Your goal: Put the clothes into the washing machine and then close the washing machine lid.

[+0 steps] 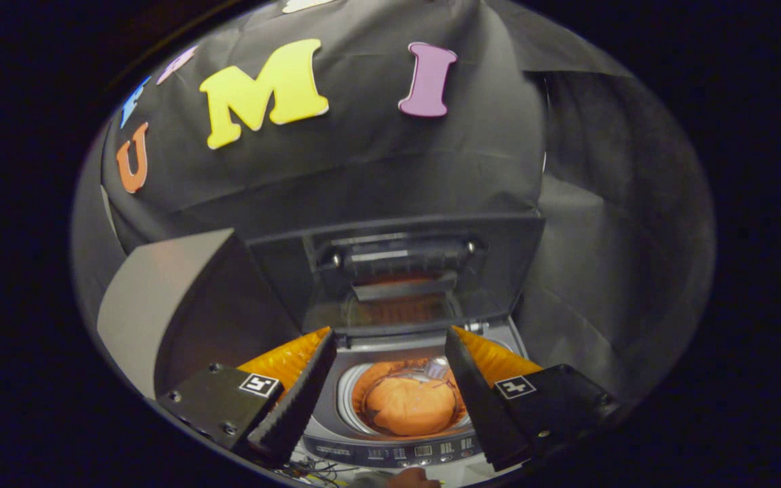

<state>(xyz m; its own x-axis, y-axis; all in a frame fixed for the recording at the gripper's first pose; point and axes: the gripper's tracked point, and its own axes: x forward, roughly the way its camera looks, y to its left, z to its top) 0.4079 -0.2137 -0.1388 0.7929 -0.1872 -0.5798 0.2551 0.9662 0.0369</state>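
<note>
Already bundled in the drum, the orange clothes lie as a soft, rounded heap at the bottom of the small top-loading washing machine, seen between the two fingers of the claw and some way beyond them. The cloth looks smooth and matte, gathered into a lump with a few loose folds at its rim; a small pale tag or cap sits near its upper edge, too small to identify. The drum's ring is light and glossy, and a strip of buttons runs along the machine's front panel.

The lid stands upright behind the opening, a dark, flat, hinged panel with a translucent window that picks up an orange reflection. The claw's fingers are spread wide apart and hold nothing, hovering over the opening.

By the look of it, the loading step is done and the closing step is in hand. The next move likely calls for reaching up and past the top edge of the lid, then drawing it forward and down until it lies flat over the drum. A grey, wedge-shaped box stands just beside the machine, against the black cloth wall.
</note>
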